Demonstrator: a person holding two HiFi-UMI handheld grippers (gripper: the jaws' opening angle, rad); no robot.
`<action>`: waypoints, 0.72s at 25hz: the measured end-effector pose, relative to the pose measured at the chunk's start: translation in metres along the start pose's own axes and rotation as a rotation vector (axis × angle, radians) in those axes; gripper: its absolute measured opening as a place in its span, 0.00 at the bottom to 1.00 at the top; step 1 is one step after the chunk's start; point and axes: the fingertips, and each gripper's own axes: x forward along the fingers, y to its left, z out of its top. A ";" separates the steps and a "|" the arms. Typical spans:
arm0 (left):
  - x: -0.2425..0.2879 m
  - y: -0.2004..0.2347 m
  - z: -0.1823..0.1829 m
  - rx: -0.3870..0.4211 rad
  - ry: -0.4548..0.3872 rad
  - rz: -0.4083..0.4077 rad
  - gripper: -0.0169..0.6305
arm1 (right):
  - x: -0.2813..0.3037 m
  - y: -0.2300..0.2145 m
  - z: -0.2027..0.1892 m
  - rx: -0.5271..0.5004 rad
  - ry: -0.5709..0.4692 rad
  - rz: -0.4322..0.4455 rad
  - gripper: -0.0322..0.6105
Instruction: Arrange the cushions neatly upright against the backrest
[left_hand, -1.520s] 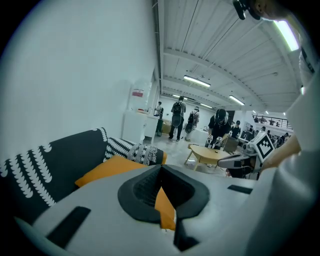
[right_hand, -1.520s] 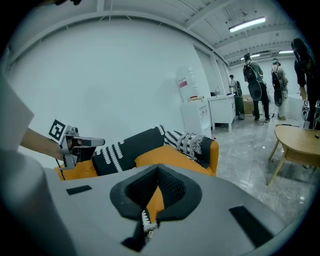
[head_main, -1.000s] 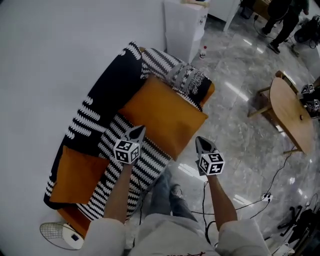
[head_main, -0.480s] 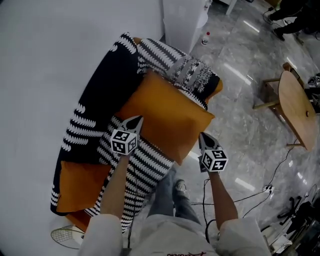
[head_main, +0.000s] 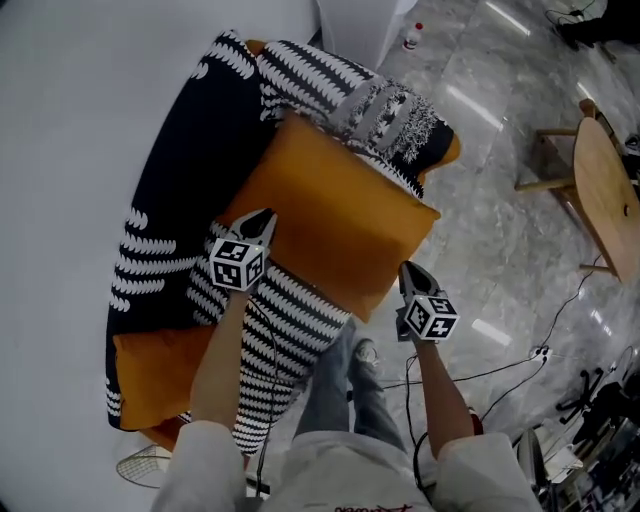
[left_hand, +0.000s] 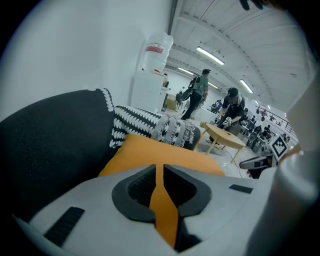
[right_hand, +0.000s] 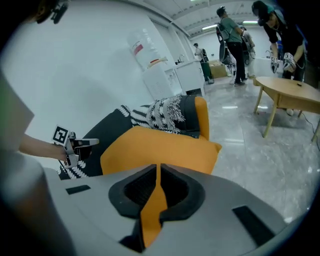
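The left gripper has its jaws pressed together on a thin fold of orange fabric that fills the slit between them. The right gripper is clamped the same way. From the head view, the left one bites the left edge of the orange cushion and the right one bites its lower right edge, near the corner that overhangs the seat front.

The cushion lies tilted across the middle of the sofa. Its upper left edge meets the black backrest cover, and its far corner touches a grey patterned cushion at the sofa's far end. Below the left gripper a black-and-white striped cover runs down the seat. Beyond that a second orange cushion lies flat at the near end.

The wall closes off the whole backrest side, so there is no room behind the sofa. A white cabinet stands just beyond the far end, with a small bottle on the floor beside it. To the right the marble floor lies open. The wooden table is well apart. Cables trail across the floor near the person's feet.

In the left gripper view, a water bottle on the cabinet carries a red label, its print too small to read. Each gripper's cube shows black-and-white square markers.
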 end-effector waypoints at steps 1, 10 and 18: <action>0.007 0.005 -0.002 -0.013 0.006 -0.001 0.11 | 0.006 -0.005 -0.008 0.030 0.016 -0.002 0.12; 0.052 0.060 -0.005 0.030 0.153 0.048 0.64 | 0.049 -0.037 -0.039 0.266 0.105 -0.031 0.74; 0.083 0.119 -0.016 0.037 0.297 0.060 0.74 | 0.096 -0.042 -0.040 0.423 0.150 -0.102 0.87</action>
